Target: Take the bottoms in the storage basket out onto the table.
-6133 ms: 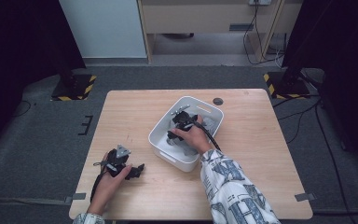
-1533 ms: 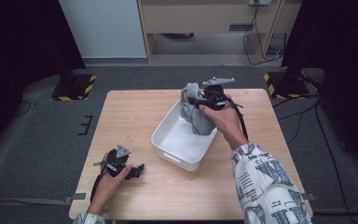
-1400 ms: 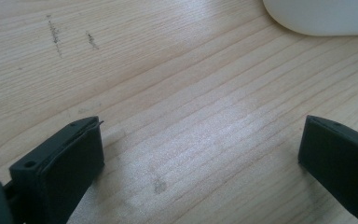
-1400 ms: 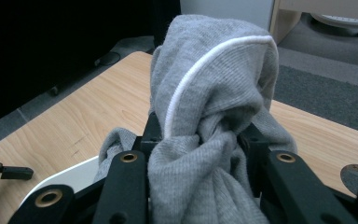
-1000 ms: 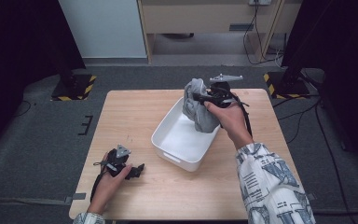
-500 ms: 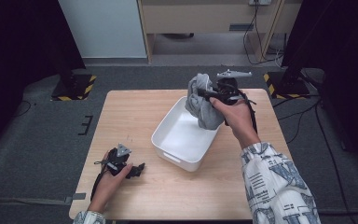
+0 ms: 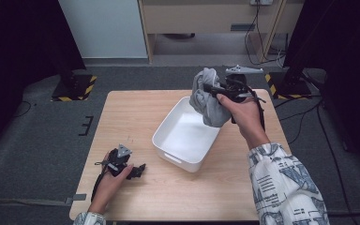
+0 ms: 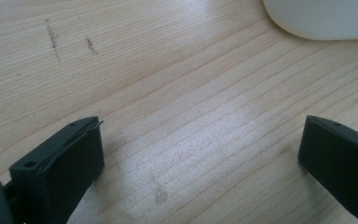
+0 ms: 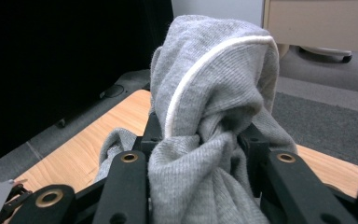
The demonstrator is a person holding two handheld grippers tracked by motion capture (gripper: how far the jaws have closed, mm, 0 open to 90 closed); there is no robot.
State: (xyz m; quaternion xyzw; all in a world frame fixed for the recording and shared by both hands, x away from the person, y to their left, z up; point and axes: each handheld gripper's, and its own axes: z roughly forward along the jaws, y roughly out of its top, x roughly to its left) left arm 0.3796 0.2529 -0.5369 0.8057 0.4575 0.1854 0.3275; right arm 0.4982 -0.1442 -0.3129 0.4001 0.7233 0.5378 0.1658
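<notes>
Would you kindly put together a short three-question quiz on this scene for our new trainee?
1. True or false: the right tool grips a grey cloth.
2. Where is the cloth? A) lying in the white bin; B) held up above the bin's far end; C) flat on the wooden table.
3. In a few words: how do the left tool's jaws stand, and what is between them?

Key:
1. True; the cloth is bunched between its jaws.
2. B.
3. Wide apart over bare table, with nothing between them.
</notes>
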